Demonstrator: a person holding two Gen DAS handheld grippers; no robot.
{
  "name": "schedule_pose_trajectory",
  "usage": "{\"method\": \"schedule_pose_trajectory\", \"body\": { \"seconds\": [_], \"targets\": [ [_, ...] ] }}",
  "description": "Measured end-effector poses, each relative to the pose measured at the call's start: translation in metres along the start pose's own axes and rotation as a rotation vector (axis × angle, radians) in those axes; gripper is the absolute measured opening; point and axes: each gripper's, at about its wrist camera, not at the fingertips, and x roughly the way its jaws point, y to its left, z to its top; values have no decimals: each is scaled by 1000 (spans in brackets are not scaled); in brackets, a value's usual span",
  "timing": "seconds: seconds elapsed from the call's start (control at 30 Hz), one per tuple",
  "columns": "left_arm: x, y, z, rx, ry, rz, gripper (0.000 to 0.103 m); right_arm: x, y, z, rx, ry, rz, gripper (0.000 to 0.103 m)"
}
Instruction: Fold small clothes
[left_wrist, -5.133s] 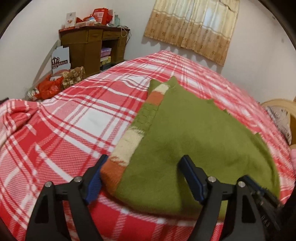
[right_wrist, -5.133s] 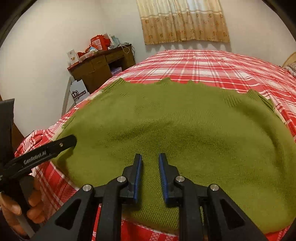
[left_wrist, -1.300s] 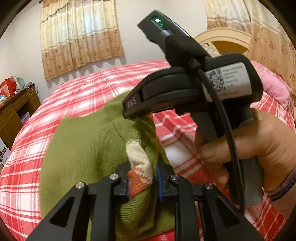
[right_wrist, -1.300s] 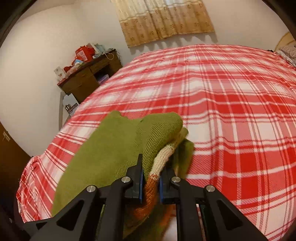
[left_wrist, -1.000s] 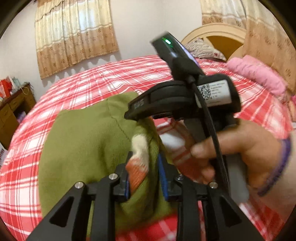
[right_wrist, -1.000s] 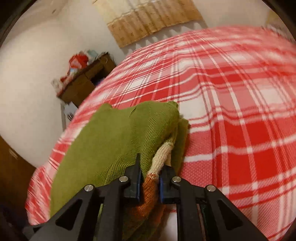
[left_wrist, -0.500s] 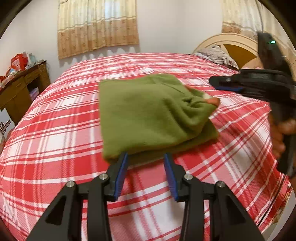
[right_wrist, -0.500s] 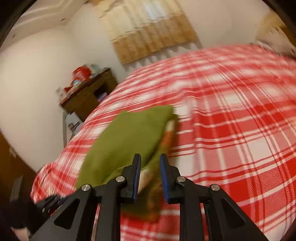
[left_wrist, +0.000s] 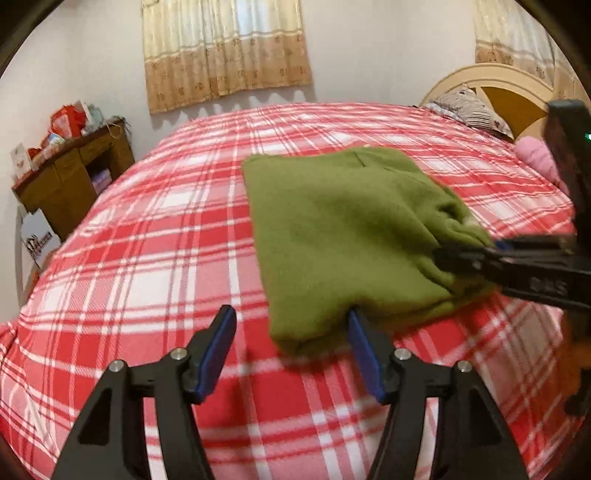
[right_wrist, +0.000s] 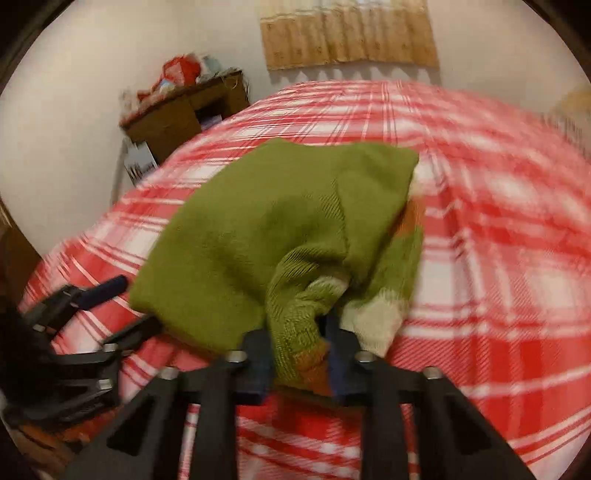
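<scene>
A green knit sweater (left_wrist: 343, 236) with cream and orange striped sleeves lies folded in a thick bundle on the red plaid bed. My left gripper (left_wrist: 290, 347) is open; its near corner lies between the jaws and the right finger (left_wrist: 364, 350) touches the cloth. My right gripper (right_wrist: 297, 354) is at the sweater's other side (right_wrist: 266, 236), with a bunched sleeve cuff (right_wrist: 295, 332) between its narrowly parted jaws. It also shows at the right of the left wrist view (left_wrist: 465, 254). The image is blurred.
The red and white plaid bedspread (left_wrist: 155, 236) covers the whole bed. A wooden cabinet (left_wrist: 74, 170) with clutter on top stands by the far wall at the left. A headboard (left_wrist: 491, 85) and pink pillow (left_wrist: 535, 158) are at the right.
My left gripper has opened wider and come up to the sweater's near corner. My right gripper has swung round to the bundle's side, with the cuff now between its jaws.
</scene>
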Motion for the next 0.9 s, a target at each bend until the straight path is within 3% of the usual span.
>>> {"method": "schedule_pose_trajectory", "body": {
  "seconds": [0.03, 0.07, 0.1, 0.17, 0.23, 0.3, 0.4, 0.53, 0.63, 0.8, 0.9],
  "targets": [
    [1, 5, 3, -22, -8, -11, 51, -4, -1, -1, 27, -14, 30, 15],
    [0, 13, 6, -75, -13, -75, 25, -9, -5, -1, 77, -35, 92, 15],
    [-1, 21, 7, -109, -10, -114, 18, -16, -10, -2, 145, -68, 191, 14],
    [-4, 37, 9, -179, -29, -121, 18, -31, -22, -7, 267, -154, 377, 13],
    [-3, 49, 6, -230, -23, -141, 18, -34, -30, -13, 332, -189, 419, 12],
    [2, 56, 0, -259, 8, -167, 18, -28, -41, -24, 364, -174, 369, 12],
    [3, 52, -11, -228, 32, -135, 19, -17, -53, -47, 328, -89, 191, 12],
    [0, 48, -25, -148, 66, -96, 25, -34, -67, -64, 338, -113, 161, 9],
    [-13, 52, -29, -108, 55, -95, 25, -54, -62, -60, 266, -115, 5, 9],
    [-31, 62, -15, -106, -8, -72, 25, -83, -39, -36, 199, -210, 3, 14],
    [-30, 62, 3, -118, -31, -60, 25, -75, -17, -14, 144, -227, 38, 16]
  ]
}}
